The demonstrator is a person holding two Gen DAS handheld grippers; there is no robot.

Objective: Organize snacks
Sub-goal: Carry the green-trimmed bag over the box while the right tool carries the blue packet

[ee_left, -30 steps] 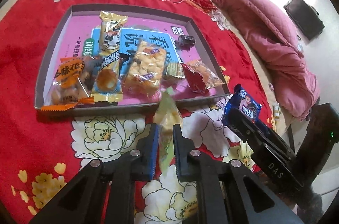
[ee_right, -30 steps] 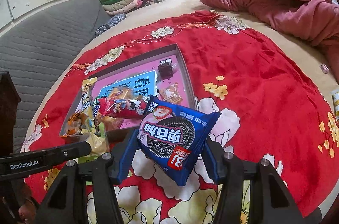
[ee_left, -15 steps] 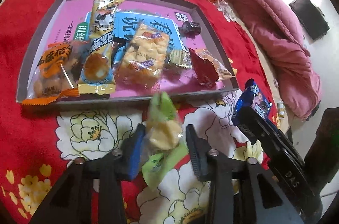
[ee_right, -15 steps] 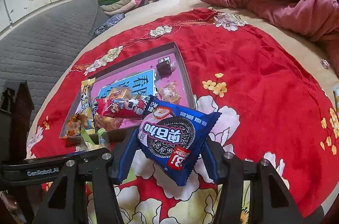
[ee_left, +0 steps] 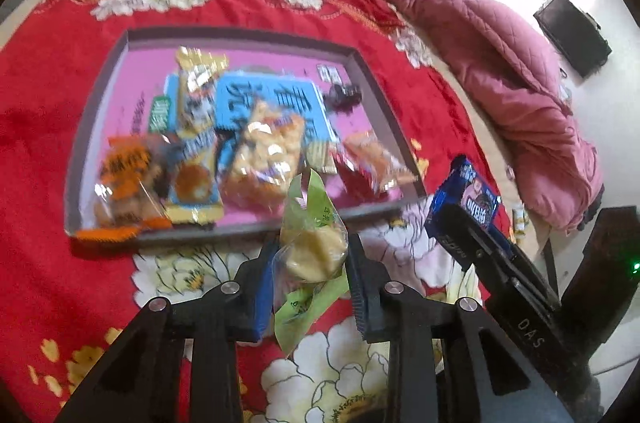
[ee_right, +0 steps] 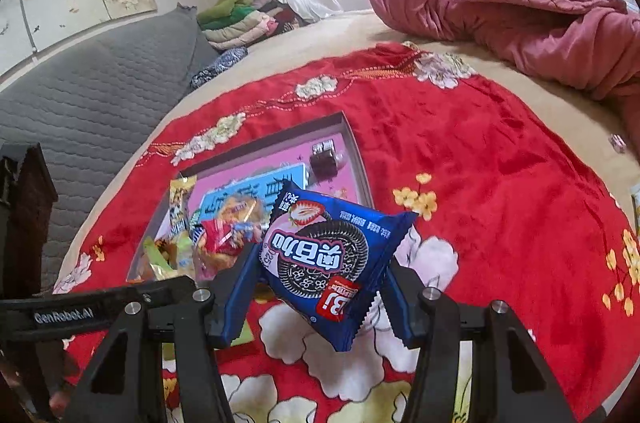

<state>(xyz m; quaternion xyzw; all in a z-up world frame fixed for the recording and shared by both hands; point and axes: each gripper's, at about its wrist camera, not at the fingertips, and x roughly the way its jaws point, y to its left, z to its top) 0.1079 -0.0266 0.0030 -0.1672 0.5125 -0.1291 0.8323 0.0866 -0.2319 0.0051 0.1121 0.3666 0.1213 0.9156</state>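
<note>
The left claw (ee_left: 310,263) is clenched on a green-wrapped pastry (ee_left: 312,243), just before the snack tray (ee_left: 372,79). The right claw (ee_right: 320,275) grips a blue cookie packet (ee_right: 320,251). The slippery wrappers may slide out and miss the tray.

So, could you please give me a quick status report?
Left tool gripping green snack. Right tool gripping blue cookie pack. Tray ahead, crowded.
</note>
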